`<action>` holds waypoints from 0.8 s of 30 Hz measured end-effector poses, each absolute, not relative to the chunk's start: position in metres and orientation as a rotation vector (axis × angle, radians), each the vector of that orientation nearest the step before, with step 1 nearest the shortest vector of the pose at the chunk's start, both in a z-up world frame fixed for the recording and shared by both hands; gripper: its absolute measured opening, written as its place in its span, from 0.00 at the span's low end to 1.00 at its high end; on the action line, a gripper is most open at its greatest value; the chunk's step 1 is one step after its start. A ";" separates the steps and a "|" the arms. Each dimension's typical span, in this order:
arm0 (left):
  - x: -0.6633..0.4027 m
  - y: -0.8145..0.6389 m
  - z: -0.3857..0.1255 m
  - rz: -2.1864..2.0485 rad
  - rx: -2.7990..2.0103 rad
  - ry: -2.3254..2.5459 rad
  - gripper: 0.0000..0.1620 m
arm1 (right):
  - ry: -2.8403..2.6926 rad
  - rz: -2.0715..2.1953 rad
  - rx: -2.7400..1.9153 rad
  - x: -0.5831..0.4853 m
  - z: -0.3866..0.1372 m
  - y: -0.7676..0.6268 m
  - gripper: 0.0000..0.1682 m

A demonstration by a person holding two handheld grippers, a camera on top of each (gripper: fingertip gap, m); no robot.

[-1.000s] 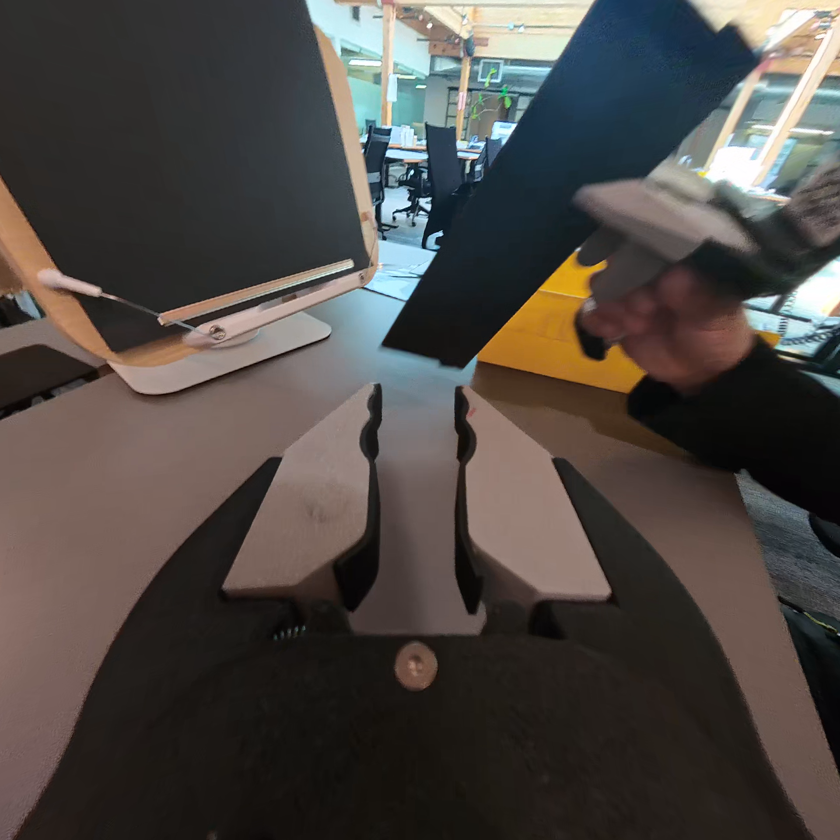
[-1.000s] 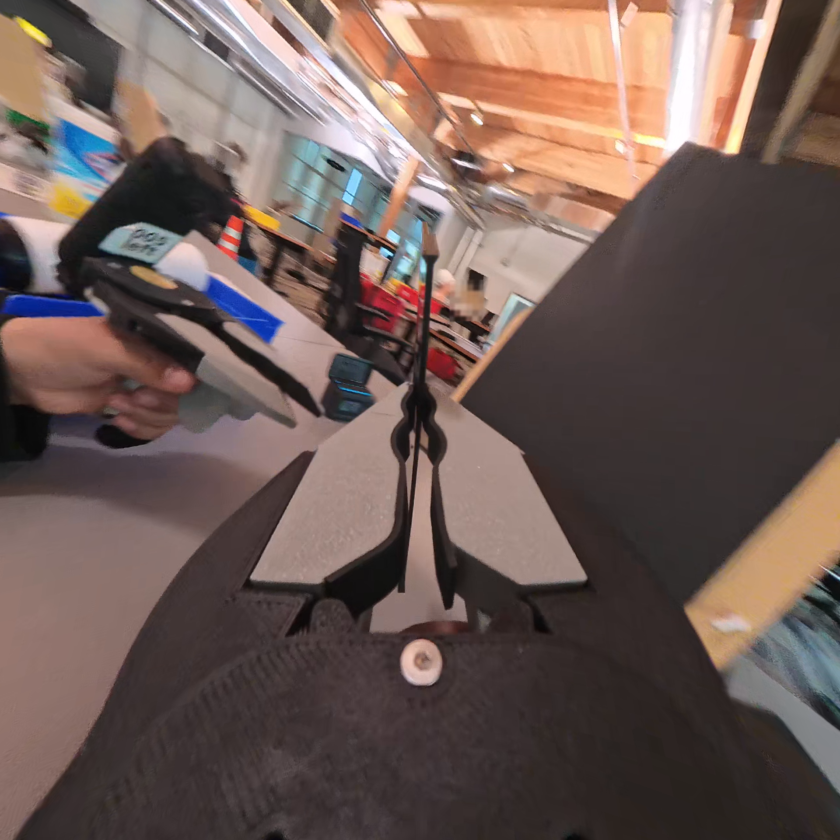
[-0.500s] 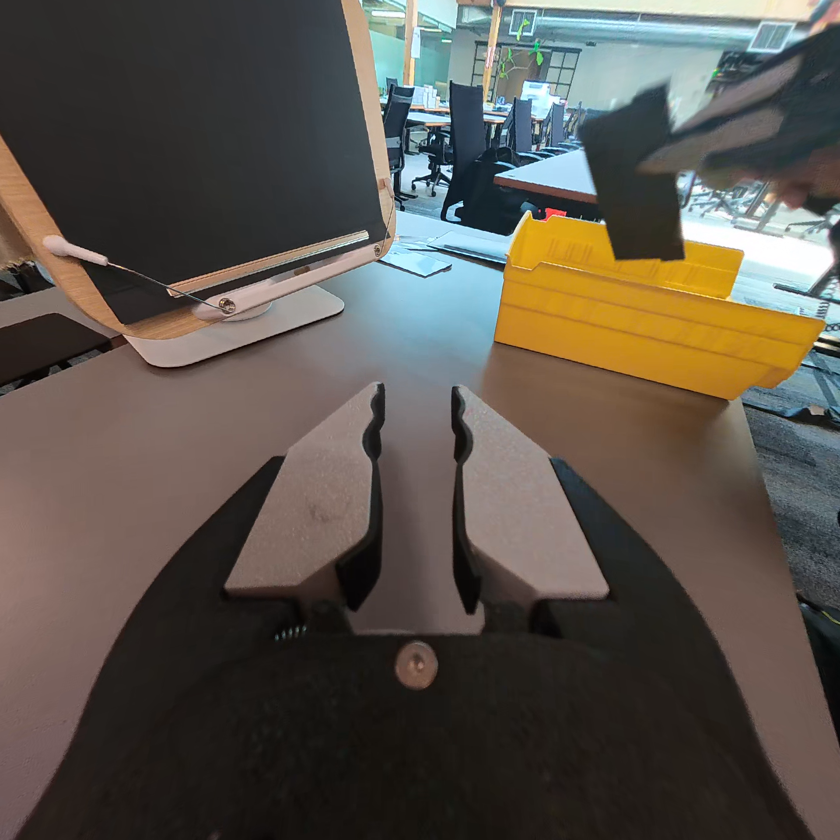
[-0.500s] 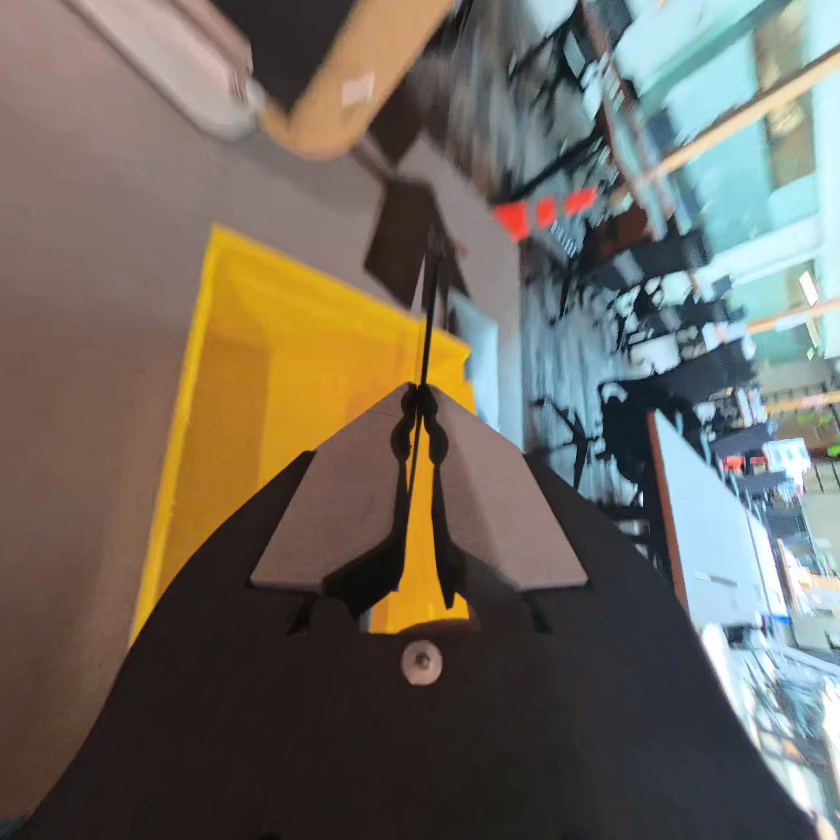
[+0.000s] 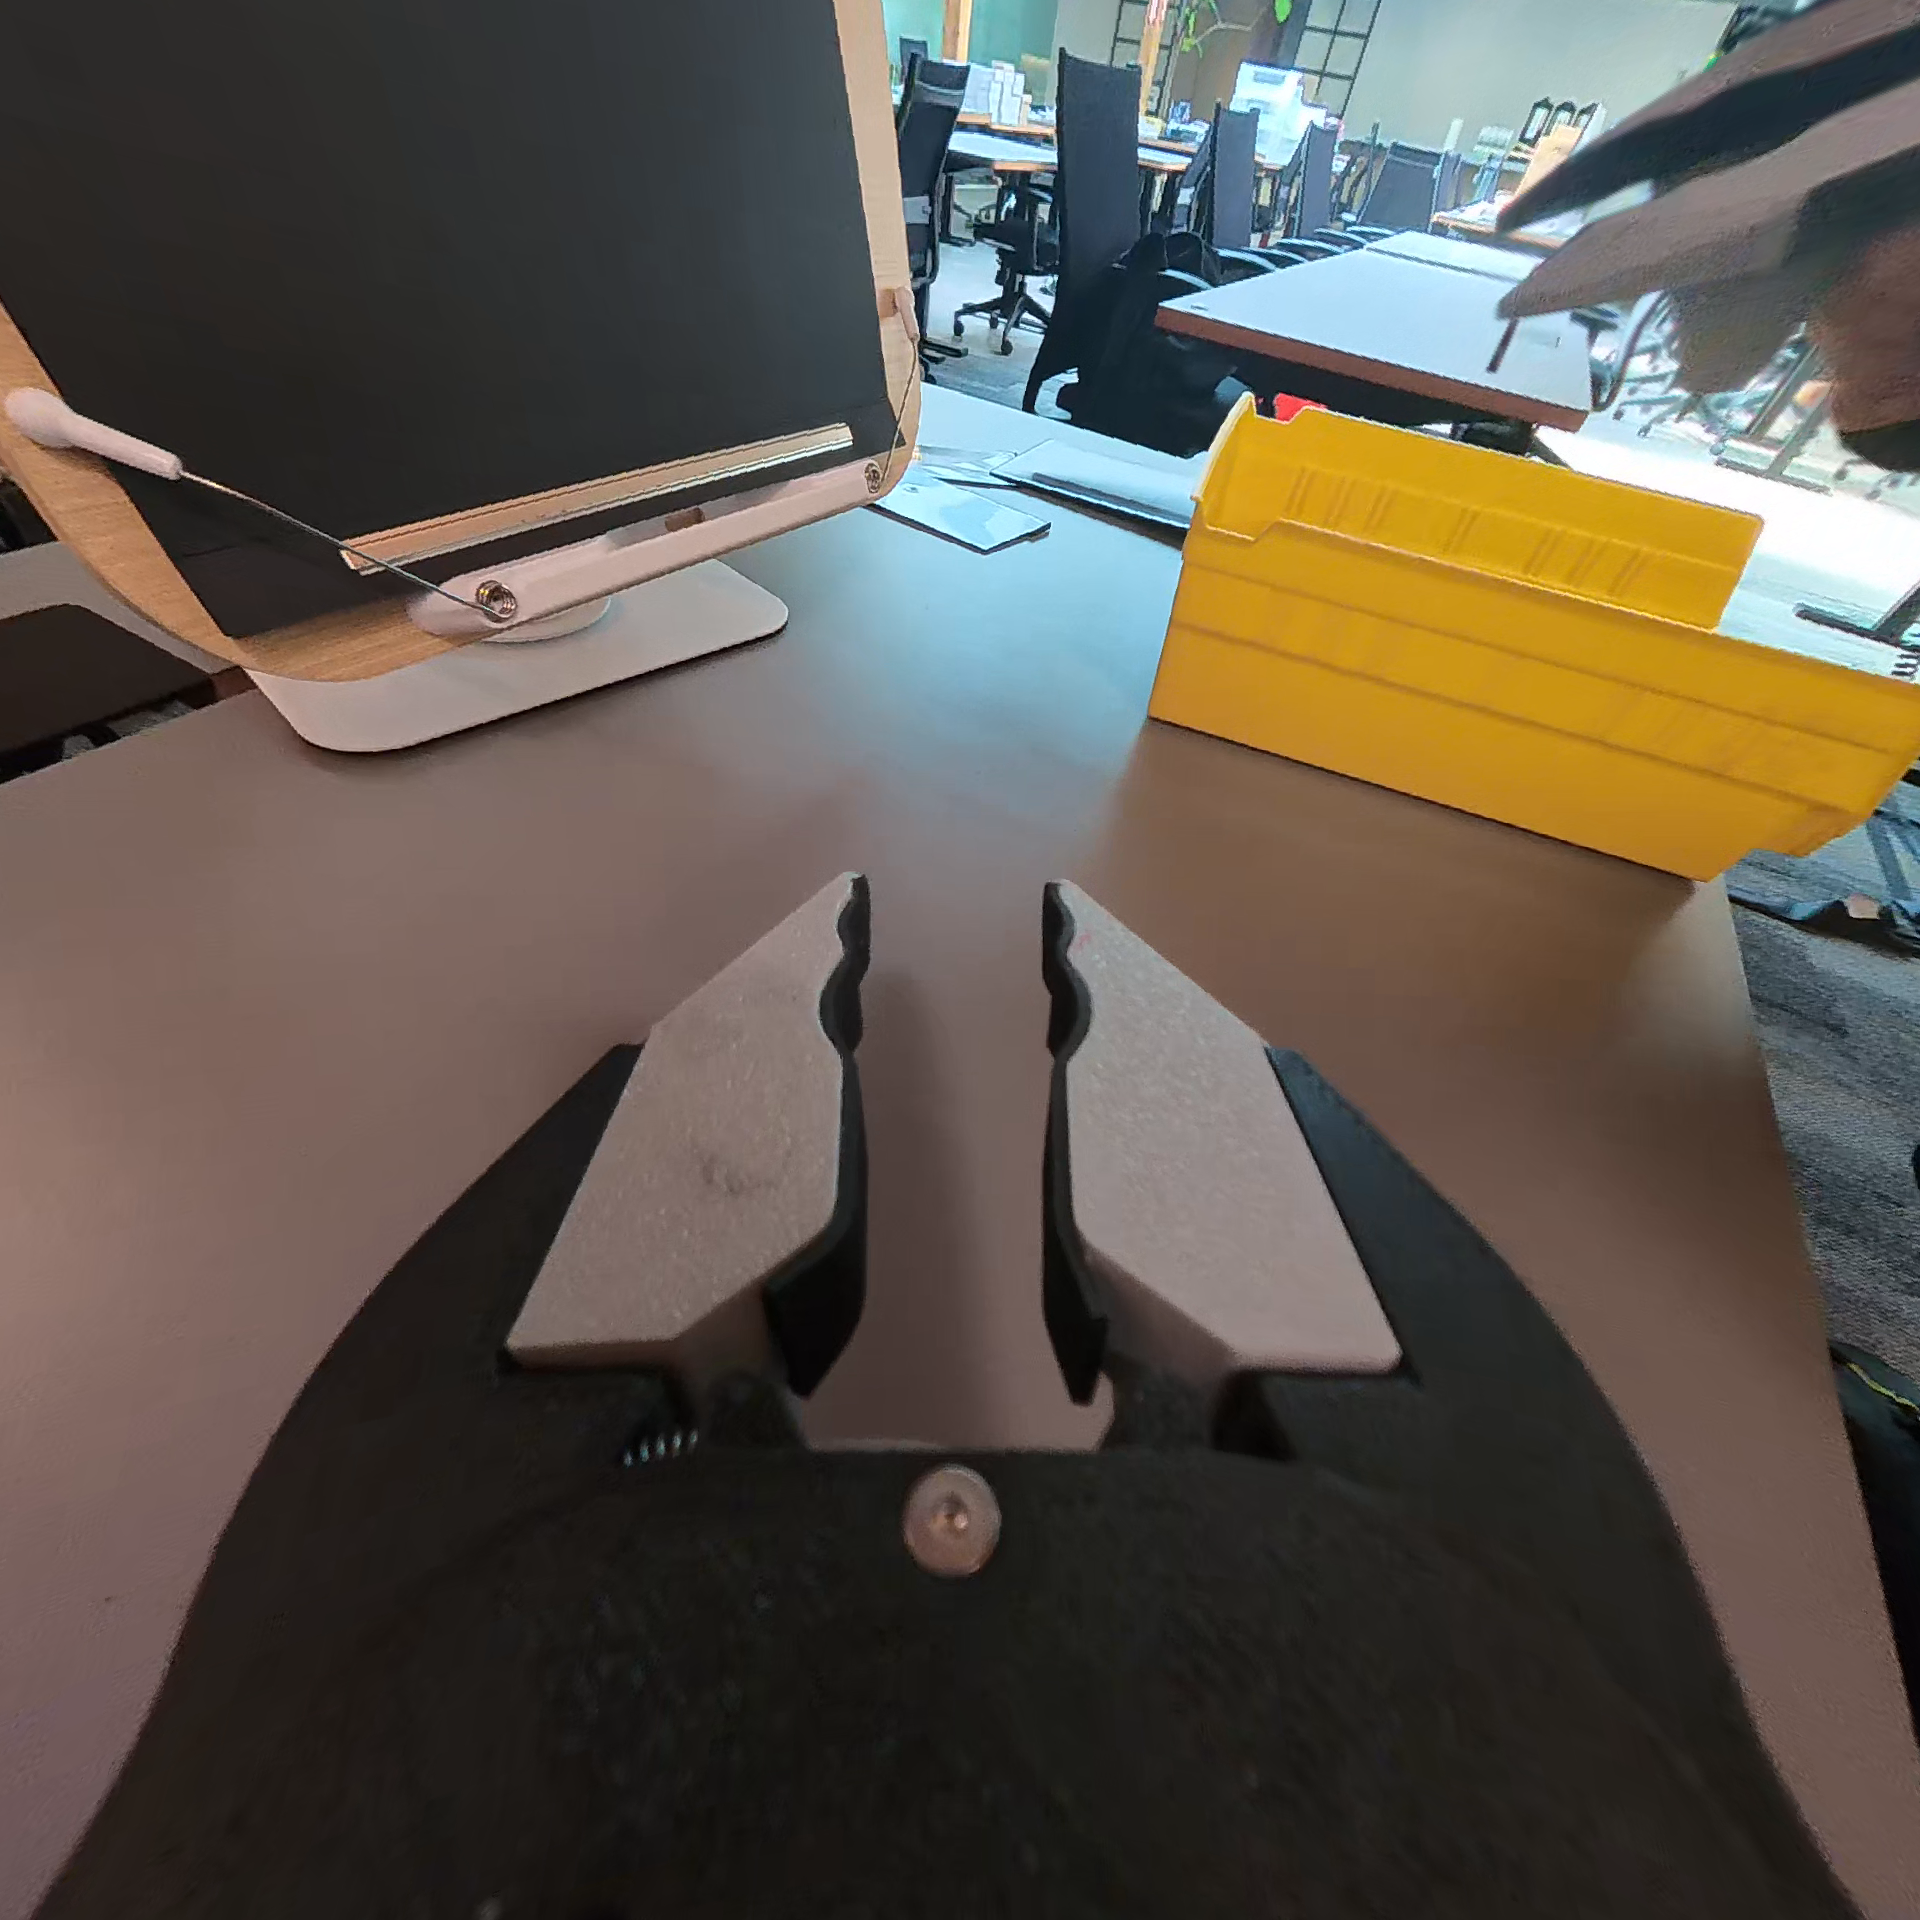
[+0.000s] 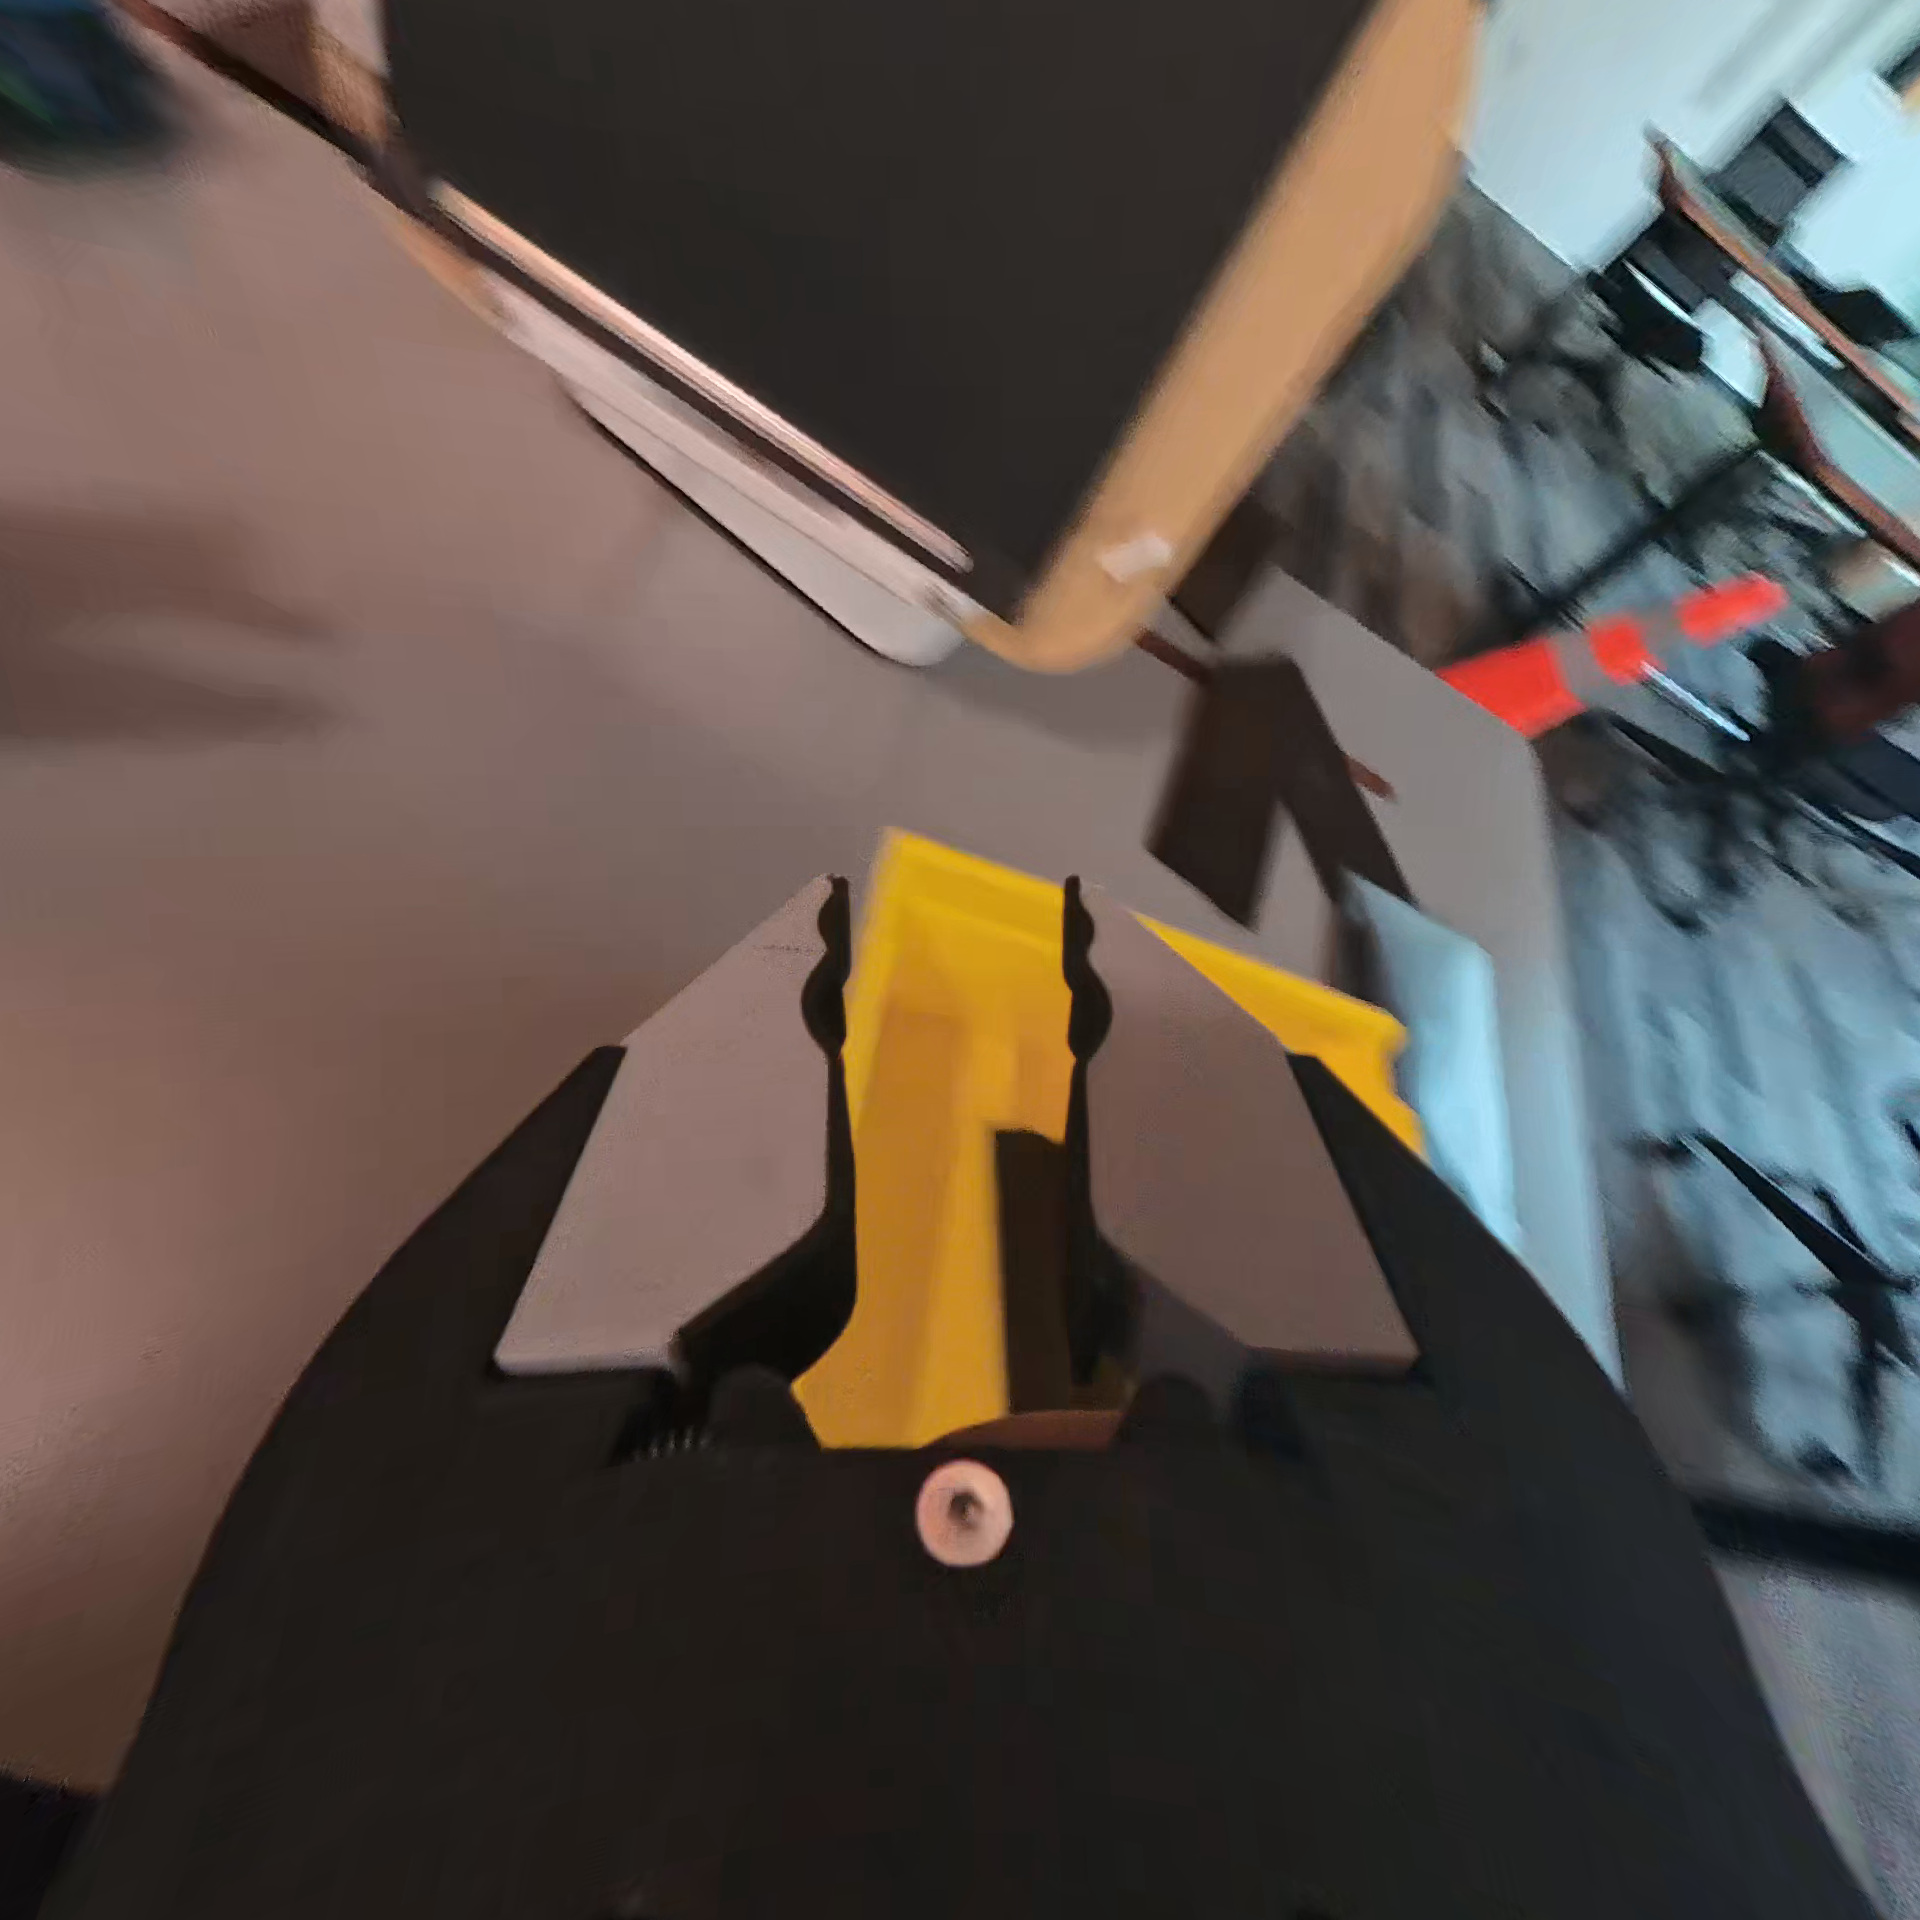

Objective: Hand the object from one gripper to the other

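yellow plastic bin (image 6: 935,1195) holds the flat black sheet piece (image 6: 1029,1247), seen between the spread, empty right claw (image 6: 951,904) fingers. left claw (image 5: 954,914) spread, empty over grey tabletop (image 5: 416,935). handover looks done, drop too; next: pull the right claw away.

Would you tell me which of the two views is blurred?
The right wrist view is smeared by motion, the bin and background streaked; the left wrist view is sharp on the left gripper and bin, blurred only on the right gripper at its top corner.
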State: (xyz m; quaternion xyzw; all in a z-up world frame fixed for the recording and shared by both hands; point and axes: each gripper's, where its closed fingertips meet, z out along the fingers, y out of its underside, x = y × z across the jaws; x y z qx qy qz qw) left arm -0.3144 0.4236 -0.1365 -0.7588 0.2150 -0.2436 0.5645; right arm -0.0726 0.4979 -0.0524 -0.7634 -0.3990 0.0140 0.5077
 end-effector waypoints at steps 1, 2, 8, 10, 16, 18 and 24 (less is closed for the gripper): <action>-0.315 0.424 -0.138 -0.569 -1.788 0.504 0.20 | -1.006 0.119 -1.806 -0.096 -0.047 0.485 0.23; -0.315 0.425 -0.139 -0.569 -1.795 0.502 0.20 | -1.057 0.187 -1.770 -0.119 -0.043 0.472 0.24; -0.315 0.427 -0.146 -0.547 -1.818 0.510 0.21 | -1.279 0.401 -1.654 -0.232 -0.070 0.436 0.24; -0.316 0.427 -0.147 -0.536 -1.821 0.512 0.21 | -1.283 0.446 -1.690 -0.257 -0.098 0.444 0.25; -0.317 0.429 -0.154 -0.522 -1.851 0.515 0.21 | -1.233 0.529 -1.792 -0.303 -0.190 0.480 0.32; -0.315 0.429 -0.157 -0.513 -1.866 0.529 0.21 | -1.274 0.526 -1.816 -0.307 -0.207 0.480 0.35; -0.309 0.429 -0.169 -0.459 -1.905 0.580 0.23 | -1.266 0.591 -1.776 -0.309 -0.202 0.473 0.35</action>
